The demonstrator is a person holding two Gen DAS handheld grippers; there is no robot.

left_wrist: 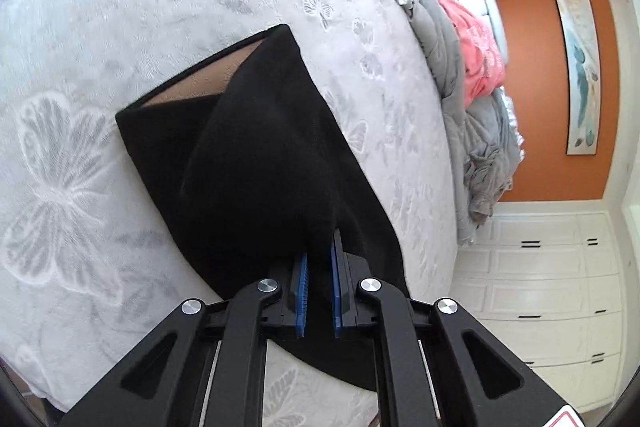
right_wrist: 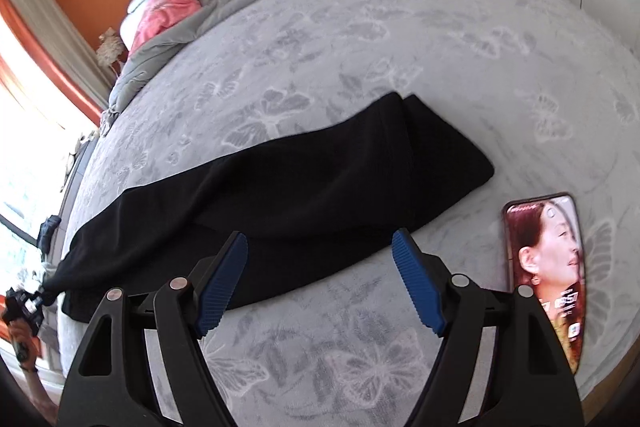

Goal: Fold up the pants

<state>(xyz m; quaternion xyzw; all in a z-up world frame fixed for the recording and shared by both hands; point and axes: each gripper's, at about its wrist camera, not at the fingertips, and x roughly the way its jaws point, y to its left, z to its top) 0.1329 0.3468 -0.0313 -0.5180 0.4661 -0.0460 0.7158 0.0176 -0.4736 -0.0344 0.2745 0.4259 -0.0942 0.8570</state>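
Here we have the black pants [right_wrist: 280, 187] lying lengthwise on the bed [right_wrist: 400, 47], already doubled leg over leg, so we judge the fold is partway through and the lengthwise halving is what is in hand. Our left gripper [left_wrist: 318, 279] has its blue pads pressed together on a bunch of the black cloth, which rises from the bed toward the camera and runs away toward 11 o'clock, where the far end of the garment lies flat with a pale lining showing in its opening. In the right wrist view that same gripper appears small at 8 o'clock, lifting one end of the pants off the bed's edge. Our right gripper [right_wrist: 320, 283] hangs with its fingers wide apart just above the near edge of the cloth, holding nothing. A phone [right_wrist: 548, 275] with a lit screen lies on the bed at 3 o'clock from it, near the pants' other end but apart from them. Next, we think, the right gripper should close on the cloth, so the left can carry its end across toward 2 o'clock without dragging the lower layer or brushing the phone.
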